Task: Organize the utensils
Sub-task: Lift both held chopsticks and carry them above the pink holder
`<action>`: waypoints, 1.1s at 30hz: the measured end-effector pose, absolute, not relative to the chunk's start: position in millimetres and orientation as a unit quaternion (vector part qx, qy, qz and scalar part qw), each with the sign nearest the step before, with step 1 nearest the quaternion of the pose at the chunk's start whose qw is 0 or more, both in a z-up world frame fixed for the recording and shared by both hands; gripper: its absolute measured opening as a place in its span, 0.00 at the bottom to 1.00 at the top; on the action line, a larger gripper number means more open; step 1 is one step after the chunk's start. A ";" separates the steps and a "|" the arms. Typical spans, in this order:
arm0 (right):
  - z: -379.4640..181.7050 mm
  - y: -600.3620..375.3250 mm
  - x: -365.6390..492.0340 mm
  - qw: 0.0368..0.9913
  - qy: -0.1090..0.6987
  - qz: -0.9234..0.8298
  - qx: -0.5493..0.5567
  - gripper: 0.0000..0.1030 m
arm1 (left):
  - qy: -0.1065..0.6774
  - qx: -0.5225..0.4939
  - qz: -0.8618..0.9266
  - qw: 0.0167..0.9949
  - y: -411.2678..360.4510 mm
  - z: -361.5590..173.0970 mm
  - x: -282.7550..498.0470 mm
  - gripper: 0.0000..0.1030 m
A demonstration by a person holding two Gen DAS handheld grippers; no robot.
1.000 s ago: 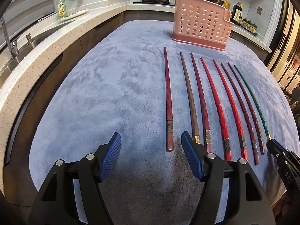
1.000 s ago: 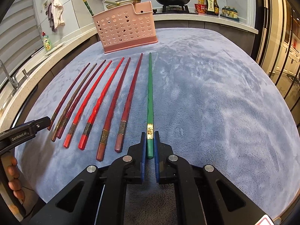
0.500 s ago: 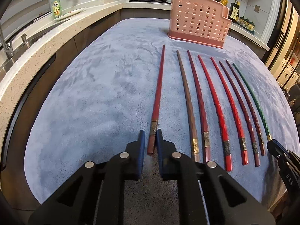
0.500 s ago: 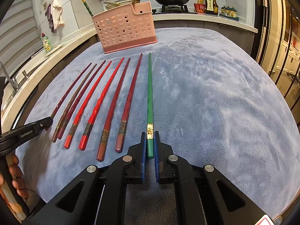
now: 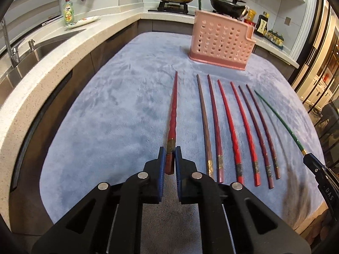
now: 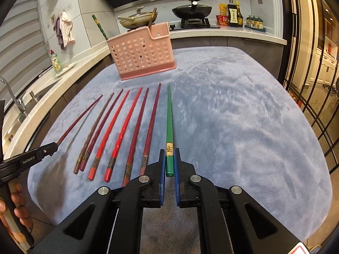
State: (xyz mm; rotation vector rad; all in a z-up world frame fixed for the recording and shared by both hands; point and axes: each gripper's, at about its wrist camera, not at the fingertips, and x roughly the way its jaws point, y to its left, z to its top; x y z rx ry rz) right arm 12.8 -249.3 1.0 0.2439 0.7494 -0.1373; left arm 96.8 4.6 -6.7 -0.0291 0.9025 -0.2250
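Note:
My left gripper (image 5: pixel 169 158) is shut on the thick end of a dark red chopstick (image 5: pixel 172 110), which is raised off the blue-grey cloth (image 5: pixel 118 105). My right gripper (image 6: pixel 169 163) is shut on the thick end of a green chopstick (image 6: pixel 169 114), also lifted and pointing towards the pink perforated holder (image 6: pixel 142 53). Between them several red and brown chopsticks (image 5: pixel 233 127) lie side by side on the cloth. The holder (image 5: pixel 220 40) stands at the far end, with a green chopstick (image 6: pixel 99 26) and a brown one sticking out of it.
A stone counter (image 5: pixel 42 67) with a sink and tap (image 5: pixel 8 42) runs along the left. A dish soap bottle (image 5: pixel 68 10) stands by the sink. Pans (image 6: pixel 191 10) sit on the stove behind the holder. A hand (image 6: pixel 19 201) holds the left gripper's handle.
The left gripper moved over the dark red chopstick and shut on its end. Both grippers have since risen, lifting the dark red and the green chopstick off the cloth.

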 end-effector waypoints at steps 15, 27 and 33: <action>82.0 -273.4 3.1 0.946 0.282 -0.065 0.145 0.06 | 0.377 -0.049 -0.130 0.916 21.3 73.2 91.1 0.08; 126.4 -290.6 11.5 0.958 0.232 -0.058 0.161 0.07 | 0.338 -0.048 -0.144 0.929 11.3 122.6 112.2 0.08; 146.9 -296.7 22.6 0.961 0.210 -0.047 0.171 0.07 | 0.318 -0.047 -0.144 0.936 3.4 147.6 130.6 0.08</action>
